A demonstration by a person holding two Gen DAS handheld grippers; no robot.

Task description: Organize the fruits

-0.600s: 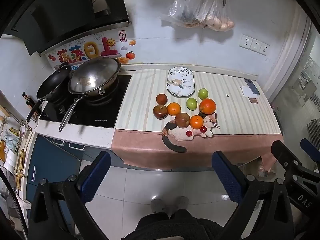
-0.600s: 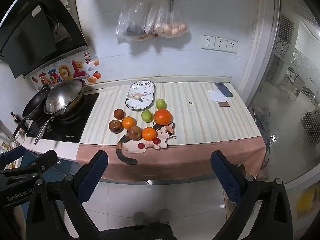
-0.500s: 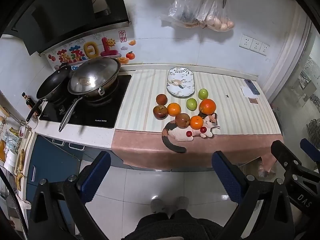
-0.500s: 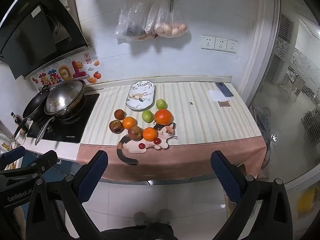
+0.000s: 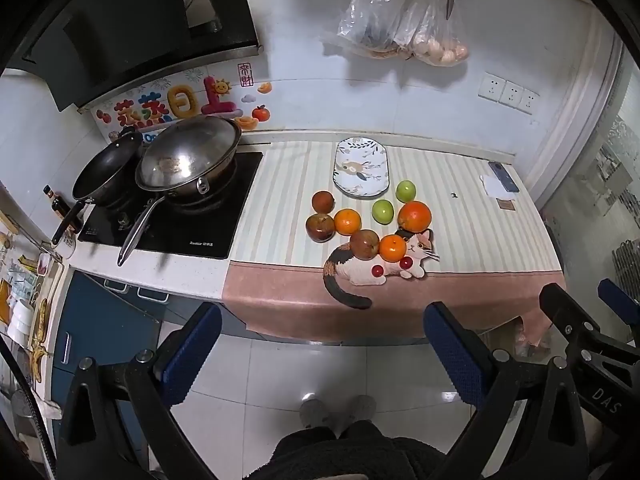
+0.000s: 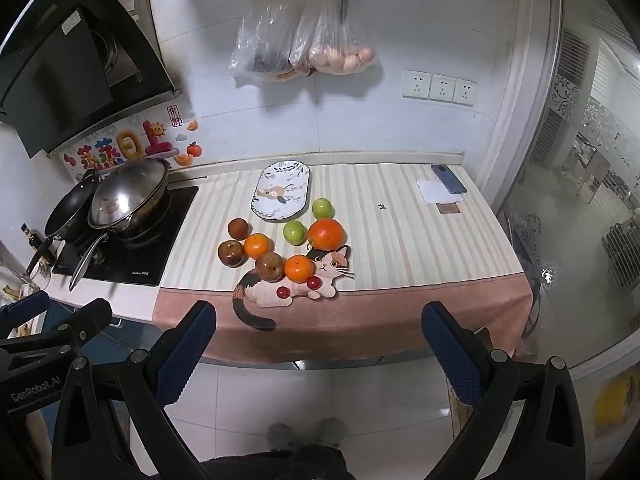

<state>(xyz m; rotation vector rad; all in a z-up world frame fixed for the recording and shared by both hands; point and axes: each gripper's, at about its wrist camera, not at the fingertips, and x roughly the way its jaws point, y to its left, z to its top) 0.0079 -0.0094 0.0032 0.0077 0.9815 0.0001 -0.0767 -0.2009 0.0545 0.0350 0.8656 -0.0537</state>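
- Our left gripper (image 5: 320, 344) has a black angular frame with silver screw heads, and its two fingers (image 5: 192, 354) wear dark blue textured pads.
- Our right gripper (image 6: 318, 344) is built the same: black struts, round screws, blue-padded fingers (image 6: 450, 354).
- White lettering marks the frames: "GenRobot.AI" on one, "DAS" on the other.
- We wear dark fuzzy clothing (image 5: 352, 454) and grey shoes (image 5: 338, 410).
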